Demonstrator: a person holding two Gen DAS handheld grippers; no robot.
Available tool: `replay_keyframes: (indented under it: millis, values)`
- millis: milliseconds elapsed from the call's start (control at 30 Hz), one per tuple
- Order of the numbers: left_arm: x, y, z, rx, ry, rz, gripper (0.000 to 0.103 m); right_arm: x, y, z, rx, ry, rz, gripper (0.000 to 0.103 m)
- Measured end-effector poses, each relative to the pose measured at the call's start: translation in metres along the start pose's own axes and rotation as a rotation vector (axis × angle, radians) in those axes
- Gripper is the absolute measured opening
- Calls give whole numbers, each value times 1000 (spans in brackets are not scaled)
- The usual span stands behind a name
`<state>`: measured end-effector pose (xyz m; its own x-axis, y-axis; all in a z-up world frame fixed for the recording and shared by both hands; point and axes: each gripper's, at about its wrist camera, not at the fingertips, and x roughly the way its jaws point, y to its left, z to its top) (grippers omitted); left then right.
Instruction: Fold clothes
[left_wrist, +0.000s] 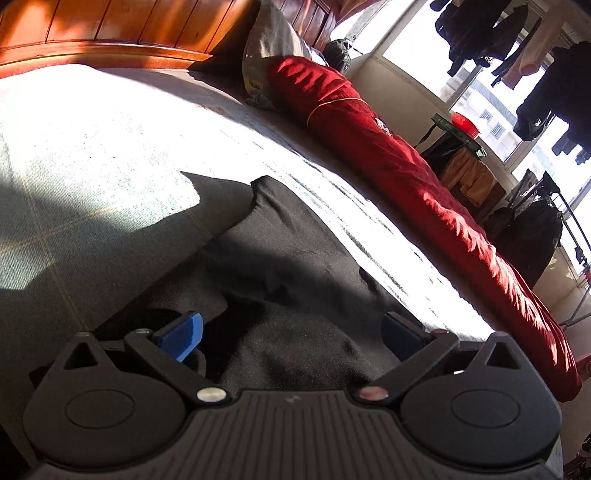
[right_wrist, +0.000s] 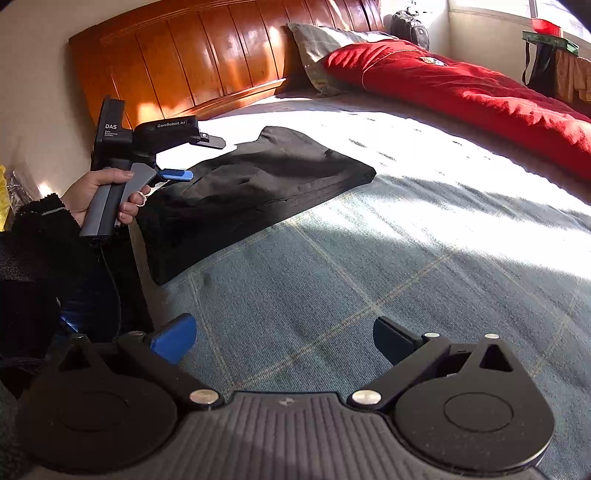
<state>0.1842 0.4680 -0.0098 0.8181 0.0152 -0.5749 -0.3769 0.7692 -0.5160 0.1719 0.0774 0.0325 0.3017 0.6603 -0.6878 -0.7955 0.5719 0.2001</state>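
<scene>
Fabric of the black garment (right_wrist: 255, 192) looks soft, limp; take its near edge. Left gripper (left_wrist: 291, 332) and right gripper (right_wrist: 284, 338) jaws gape empty.

The left wrist camera is skimming low over the dark garment (left_wrist: 280, 266), facing the window (left_wrist: 461, 66). The right one is sitting farther back, looking toward the headboard (right_wrist: 207, 59). Both are sharing the red quilt (left_wrist: 406, 166).

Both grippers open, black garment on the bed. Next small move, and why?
Probably lower the left gripper and close on the black garment: its open fingers straddle the cloth's near end without pinching it. The right gripper is open over bare bedsheet, apart from the garment, so it should wait or approach afterwards.
</scene>
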Motion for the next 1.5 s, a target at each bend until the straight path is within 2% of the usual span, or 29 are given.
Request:
replay_keyframes:
  millis: [100,200,267,367,500,633,733,800,933,1033,1500]
  values:
    - [-6,3,-2,-3,19,-34,102,8,6,3,-10,6,5,103]
    - [3,14,-9,-22,68,11,102,13,12,6,-25,13,15,103]
    - [1,17,-12,-24,70,33,102,13,15,7,-38,12,17,103]
    - [-20,0,-15,13,34,12,102,10,16,7,-43,2,16,103]
    - [-29,-21,-35,89,39,-10,102,10,13,6,-26,-3,16,103]
    - [-13,-24,-60,166,83,113,102,12,12,4,-14,5,18,103]
    - [-23,-40,-64,220,63,155,102,11,11,3,-18,7,13,103]
    - [-35,-53,-65,236,39,140,102,9,10,2,-18,6,10,103]
    - [-44,-64,-74,213,40,34,102,7,6,0,-8,1,17,103]
    - [-26,-55,-87,171,106,63,102,9,4,-1,-5,8,18,103]
    - [-21,-56,-96,167,87,74,103,11,-9,-8,18,46,35,103]
